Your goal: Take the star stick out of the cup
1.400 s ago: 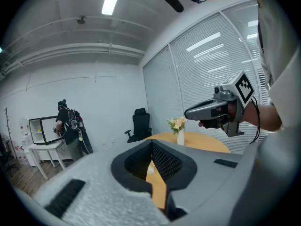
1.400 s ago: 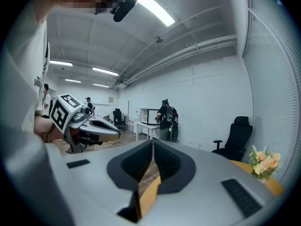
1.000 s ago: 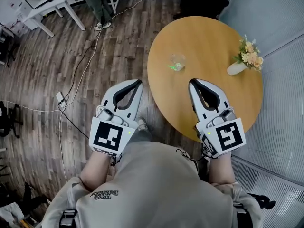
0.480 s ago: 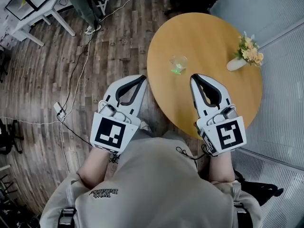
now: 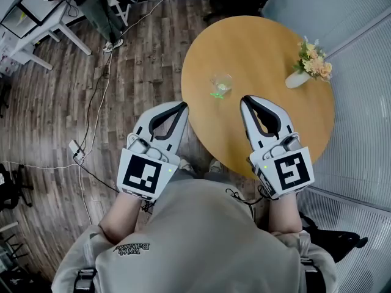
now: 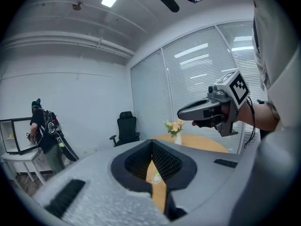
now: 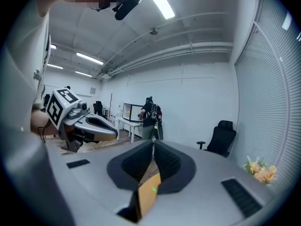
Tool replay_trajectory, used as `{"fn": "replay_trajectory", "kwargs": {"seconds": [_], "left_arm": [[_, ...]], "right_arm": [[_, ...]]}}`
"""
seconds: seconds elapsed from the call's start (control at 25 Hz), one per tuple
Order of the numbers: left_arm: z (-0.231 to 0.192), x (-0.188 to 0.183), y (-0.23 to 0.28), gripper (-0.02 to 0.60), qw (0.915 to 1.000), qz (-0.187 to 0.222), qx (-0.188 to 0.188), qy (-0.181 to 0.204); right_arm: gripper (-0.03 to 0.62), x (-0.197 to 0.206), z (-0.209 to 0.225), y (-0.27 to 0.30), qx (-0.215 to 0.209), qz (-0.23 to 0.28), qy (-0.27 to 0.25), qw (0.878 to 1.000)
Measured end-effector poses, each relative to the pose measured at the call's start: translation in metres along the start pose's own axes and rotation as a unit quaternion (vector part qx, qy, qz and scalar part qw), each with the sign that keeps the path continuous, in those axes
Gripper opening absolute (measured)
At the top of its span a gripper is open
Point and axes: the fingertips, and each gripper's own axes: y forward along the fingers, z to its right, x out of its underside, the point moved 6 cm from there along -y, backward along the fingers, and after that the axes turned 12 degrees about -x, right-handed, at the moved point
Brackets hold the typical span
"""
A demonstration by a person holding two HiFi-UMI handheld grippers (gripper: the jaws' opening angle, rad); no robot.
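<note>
The cup [image 5: 221, 82], clear glass, stands on the round wooden table [image 5: 275, 35], towards its left edge and well apart from the flower vase [image 5: 297, 80]. The star stick [image 5: 215, 94] shows only as a small green mark at the side of the cup nearest the person. It is too small to tell its long axis or which way it leans.

The left gripper [image 5: 181, 105] hangs off the table's left edge, jaws together, holding nothing. The right gripper [image 5: 244, 99] hangs over the table just short of the cup, jaws closed tip to tip, also empty. Both tips point towards the cup, and neither touches it.

Assessment: the stick is probably light, thin and stiff, and easy to pinch. The sensible hold is on whatever part stands above the rim, drawn out along its own length. The glass is fragile, smooth and liable to tip, so it may need steadying.
</note>
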Motion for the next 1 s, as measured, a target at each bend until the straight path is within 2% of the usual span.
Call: {"fn": "replay_trajectory", "kwargs": {"seconds": [0.32,0.68,0.84,0.88,0.92,1.0], "left_arm": [[0.008,-0.002,0.015,0.021,0.9997,-0.016,-0.010,-0.013],[0.000,0.007,0.032,0.021,0.9993,-0.026,-0.024,-0.011],[-0.003,0.012,0.042,0.021,0.9991,-0.034,-0.025,-0.006],[-0.004,0.014,0.044,0.021,0.9990,-0.037,-0.026,-0.004],[-0.005,0.016,0.047,0.021,0.9988,-0.041,-0.027,-0.001],[-0.006,0.022,0.053,0.021,0.9983,-0.049,-0.029,0.007]], "right_arm": [[0.035,0.012,0.017,0.006,-0.020,-0.012,0.005,1.000],[0.037,0.018,0.029,0.030,-0.051,-0.018,0.008,0.998],[0.040,0.028,0.034,0.043,-0.066,-0.042,0.000,0.997],[0.060,0.031,0.035,0.047,-0.070,-0.052,0.001,0.996],[0.110,0.035,0.036,0.050,-0.072,-0.063,0.003,0.995],[0.131,0.043,0.038,0.055,-0.076,-0.081,0.006,0.994]]}}
